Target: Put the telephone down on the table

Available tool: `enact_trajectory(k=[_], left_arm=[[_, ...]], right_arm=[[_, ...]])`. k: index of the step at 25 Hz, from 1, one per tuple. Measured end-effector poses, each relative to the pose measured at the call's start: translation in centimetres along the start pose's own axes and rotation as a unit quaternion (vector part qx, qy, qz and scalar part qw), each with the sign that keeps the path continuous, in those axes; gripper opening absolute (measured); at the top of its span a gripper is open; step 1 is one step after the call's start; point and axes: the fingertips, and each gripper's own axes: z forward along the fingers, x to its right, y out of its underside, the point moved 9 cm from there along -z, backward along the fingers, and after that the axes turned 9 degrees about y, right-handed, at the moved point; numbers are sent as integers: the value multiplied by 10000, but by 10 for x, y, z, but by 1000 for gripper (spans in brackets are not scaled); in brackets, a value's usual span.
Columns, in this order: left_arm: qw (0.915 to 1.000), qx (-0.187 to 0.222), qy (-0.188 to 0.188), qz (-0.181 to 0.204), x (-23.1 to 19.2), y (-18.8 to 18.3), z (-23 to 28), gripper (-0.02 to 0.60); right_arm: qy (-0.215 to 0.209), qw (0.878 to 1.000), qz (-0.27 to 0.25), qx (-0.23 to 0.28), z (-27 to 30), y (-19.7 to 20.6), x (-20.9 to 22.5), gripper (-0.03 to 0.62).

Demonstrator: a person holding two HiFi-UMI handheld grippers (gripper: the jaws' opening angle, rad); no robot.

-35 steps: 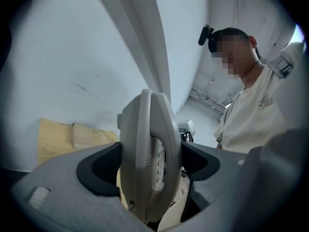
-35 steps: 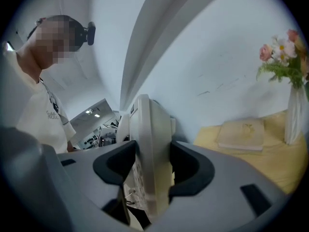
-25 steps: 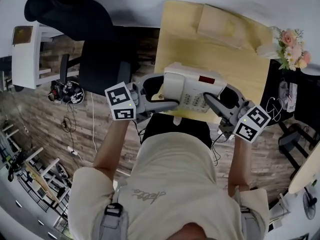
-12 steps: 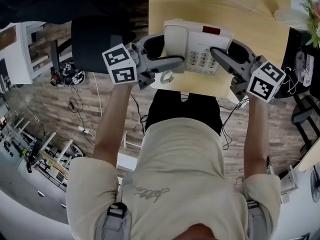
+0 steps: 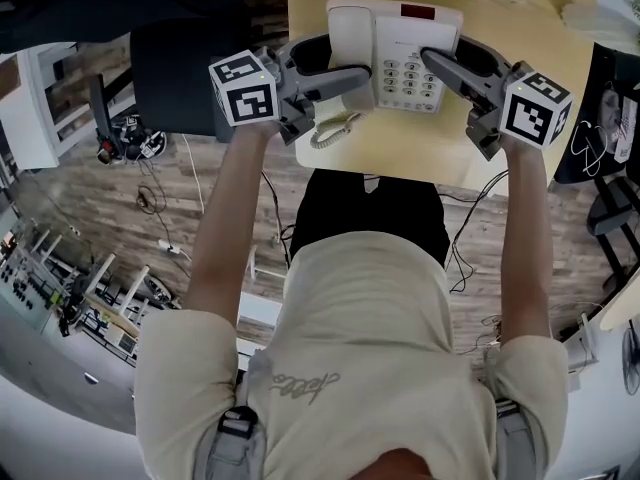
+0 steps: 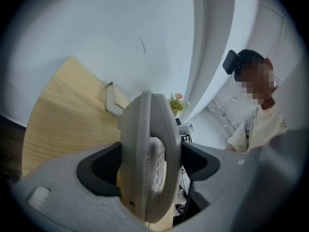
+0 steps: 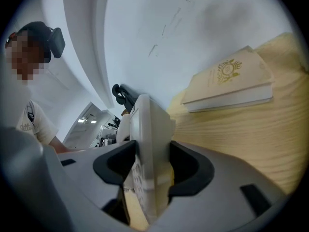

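The white telephone [image 5: 395,53], with its keypad and red display facing up, hangs over the near part of the light wooden table [image 5: 440,158]. My left gripper [image 5: 345,65] is shut on its handset side and my right gripper [image 5: 447,56] is shut on its opposite side. Its coiled cord [image 5: 335,128] trails by the table's near edge. I cannot tell whether the base touches the wood. In the left gripper view the telephone [image 6: 149,149] stands edge-on between the jaws of the left gripper [image 6: 149,175]. The right gripper view shows the same telephone [image 7: 149,153] in the right gripper [image 7: 149,178].
A cream book [image 7: 231,81] lies flat at the back of the table, and flowers [image 6: 176,103] stand near a corner. A black office chair [image 5: 180,68] stands left of the table. Cables [image 5: 150,168] run over the wooden floor.
Both grippers have carried the telephone forward, away from the body, from the table's near edge to further over the tabletop. Both holds are unchanged.
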Motion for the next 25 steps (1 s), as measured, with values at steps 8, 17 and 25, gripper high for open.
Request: enact_trajectory(k=[8, 17, 25], left_arm=[[9991, 137, 35, -409, -26, -1, 5, 387], [9962, 158, -214, -835, -41, -7, 16, 387], [9936, 282, -429, -1004, -49, -5, 16, 387]], right_arm=[[116, 9990, 424, 39, 11, 4, 21, 218], [132, 9956, 931, 14, 19, 5, 44, 218], [313, 9937, 1061, -155, 29, 5, 52, 224]])
